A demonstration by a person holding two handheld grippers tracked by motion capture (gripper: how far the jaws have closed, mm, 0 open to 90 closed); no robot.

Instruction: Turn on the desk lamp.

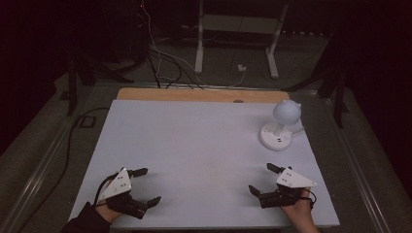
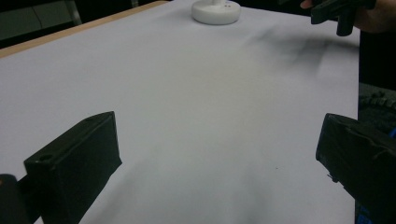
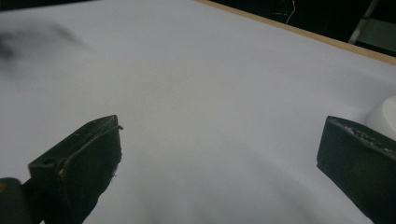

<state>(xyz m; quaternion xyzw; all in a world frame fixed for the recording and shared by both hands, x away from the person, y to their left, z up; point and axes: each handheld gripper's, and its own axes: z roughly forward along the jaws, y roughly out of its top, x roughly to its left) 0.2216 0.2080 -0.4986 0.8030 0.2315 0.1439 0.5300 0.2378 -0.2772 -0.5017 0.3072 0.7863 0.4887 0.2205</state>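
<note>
A: Start with the left gripper (image 1: 145,186). How does it stand?

B: Low in the lower left of the high view, held in a hand (image 1: 104,212) with a dark sleeve (image 1: 82,222). Its jaws are spread wide with nothing between them. In its own view the two black jaws rise at the bottom corners over bare white table (image 2: 196,116).

A: And the right gripper (image 1: 262,178)?

B: Lower right of the high view, in the other hand (image 1: 299,211). Its jaws gape too, with nothing in them. Its own view shows the same spread, only white surface between the jaws.

A: Do the two touch?

B: No, they sit well apart, each near the bottom edge of the table (image 1: 194,145). The right one also appears at the upper right of the left gripper view (image 2: 338,14).

A: What lies nearest them?

B: A white lamp (image 1: 279,124) with a round head on a round base, right of centre in the high view, above the right gripper and apart from it. Its base sits at the top centre of the left gripper view (image 2: 215,10), and a white edge of it peeks in at the right of the right gripper view (image 3: 385,112).

A: Beyond that?

B: A wooden strip (image 1: 194,94) along the table's far edge, then cables (image 1: 160,60) on the dark floor at the upper centre.
</note>
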